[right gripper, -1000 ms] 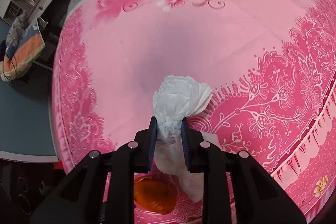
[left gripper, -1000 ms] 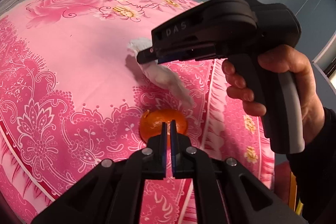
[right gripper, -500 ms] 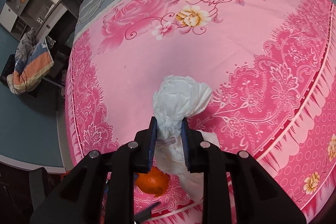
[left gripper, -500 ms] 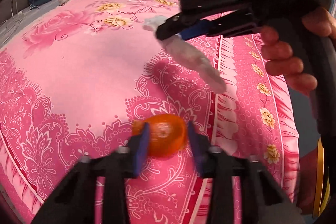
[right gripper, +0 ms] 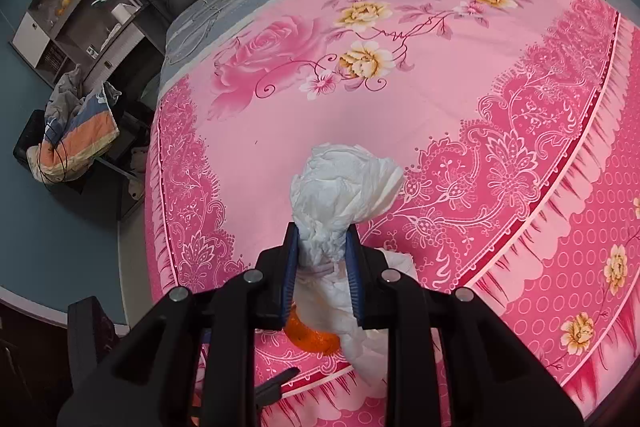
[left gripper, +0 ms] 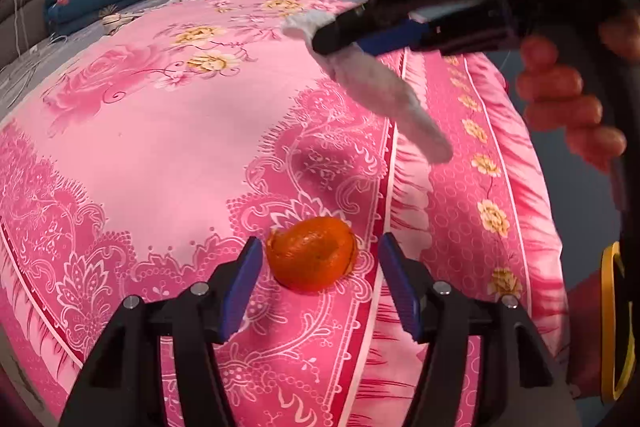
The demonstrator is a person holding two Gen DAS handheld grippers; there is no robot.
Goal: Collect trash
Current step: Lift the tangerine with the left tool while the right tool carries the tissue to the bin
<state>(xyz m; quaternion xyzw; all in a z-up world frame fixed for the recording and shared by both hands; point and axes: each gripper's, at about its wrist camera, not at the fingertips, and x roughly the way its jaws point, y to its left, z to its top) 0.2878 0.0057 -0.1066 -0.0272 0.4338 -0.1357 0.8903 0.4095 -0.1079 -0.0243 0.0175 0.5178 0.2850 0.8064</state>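
Roughly halfway: the right gripper point(right gripper: 322, 267) has its jaws clamped on a crumpled white paper tissue wad point(right gripper: 344, 187), lifted clear above the pink floral bedspread point(left gripper: 160, 131). Left to collect: a hollow orange tangerine peel shell point(left gripper: 312, 253), torn-rimmed, lying on the bedspread near its patterned border. Left gripper point(left gripper: 320, 281) jaws are opening, peel between them, untouched.
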